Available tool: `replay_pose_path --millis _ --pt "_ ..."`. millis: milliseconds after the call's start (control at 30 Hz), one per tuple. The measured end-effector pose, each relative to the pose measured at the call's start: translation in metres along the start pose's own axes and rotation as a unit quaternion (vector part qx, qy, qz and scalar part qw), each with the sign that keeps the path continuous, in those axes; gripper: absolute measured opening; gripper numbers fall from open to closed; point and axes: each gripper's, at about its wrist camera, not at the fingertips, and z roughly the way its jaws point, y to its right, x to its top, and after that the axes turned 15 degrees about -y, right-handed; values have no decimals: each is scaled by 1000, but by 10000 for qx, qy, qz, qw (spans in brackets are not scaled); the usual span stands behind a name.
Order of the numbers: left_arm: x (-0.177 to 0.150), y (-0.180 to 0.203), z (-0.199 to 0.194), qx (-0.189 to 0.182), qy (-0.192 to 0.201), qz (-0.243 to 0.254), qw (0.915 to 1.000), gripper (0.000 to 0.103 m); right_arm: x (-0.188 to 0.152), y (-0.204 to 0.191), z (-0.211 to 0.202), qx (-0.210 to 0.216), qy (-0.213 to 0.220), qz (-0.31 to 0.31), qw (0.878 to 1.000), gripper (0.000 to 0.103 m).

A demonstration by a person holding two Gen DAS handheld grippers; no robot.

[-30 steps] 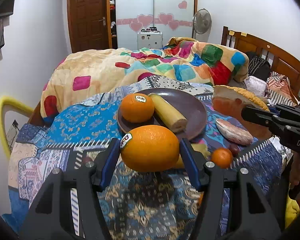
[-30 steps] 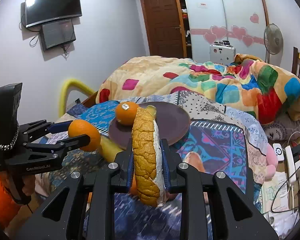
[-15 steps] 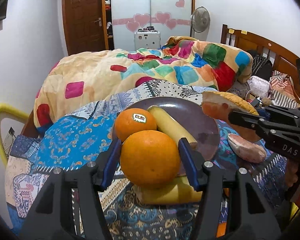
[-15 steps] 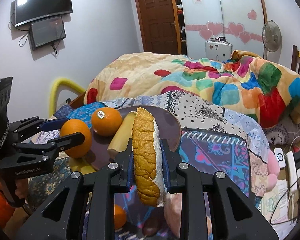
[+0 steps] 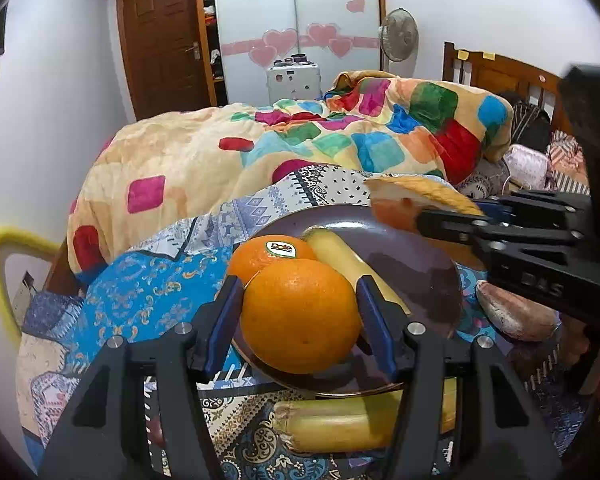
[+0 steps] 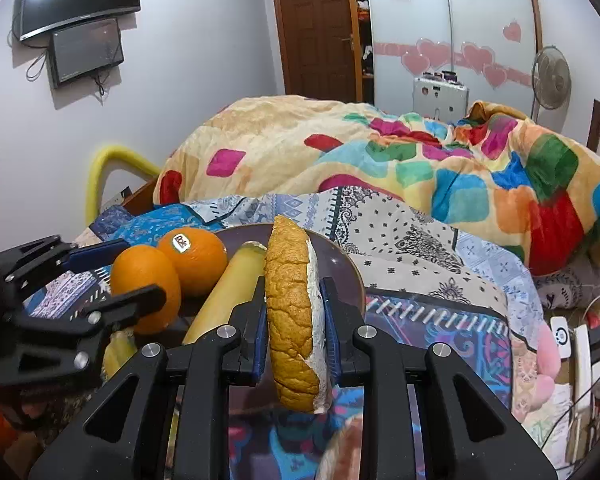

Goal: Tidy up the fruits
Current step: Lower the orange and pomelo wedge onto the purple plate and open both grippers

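My left gripper [image 5: 298,306] is shut on a large orange [image 5: 300,314] and holds it over the near edge of the dark purple plate [image 5: 420,268]. A second orange with a Dole sticker [image 5: 268,254] and a yellow banana [image 5: 348,264] lie on the plate. My right gripper [image 6: 294,312] is shut on a papaya slice [image 6: 294,312] with rough orange skin, held upright over the plate's right side [image 6: 350,268]. The left gripper and its orange [image 6: 144,276] show at the left of the right wrist view.
Another banana [image 5: 340,424] lies on the patterned cloth [image 5: 140,292] in front of the plate. A pinkish sweet potato [image 5: 512,312] lies to the plate's right. A colourful quilt [image 5: 340,144] covers the bed behind.
Both grippers moved forward toward the plate. The held orange now hangs over the plate's near edge, and the papaya slice is over its right side.
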Motion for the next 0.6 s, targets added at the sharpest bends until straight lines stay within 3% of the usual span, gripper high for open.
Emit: replay_pose_path --millis 167,600 --pt "0 6 2 101 10 153 9998 58 7 0 15 -30 -214 25 9998 22" --pt "-5 3 8 -221 -232 124 9994 60 7 -11 28 -64 -531 -203 9984 25"
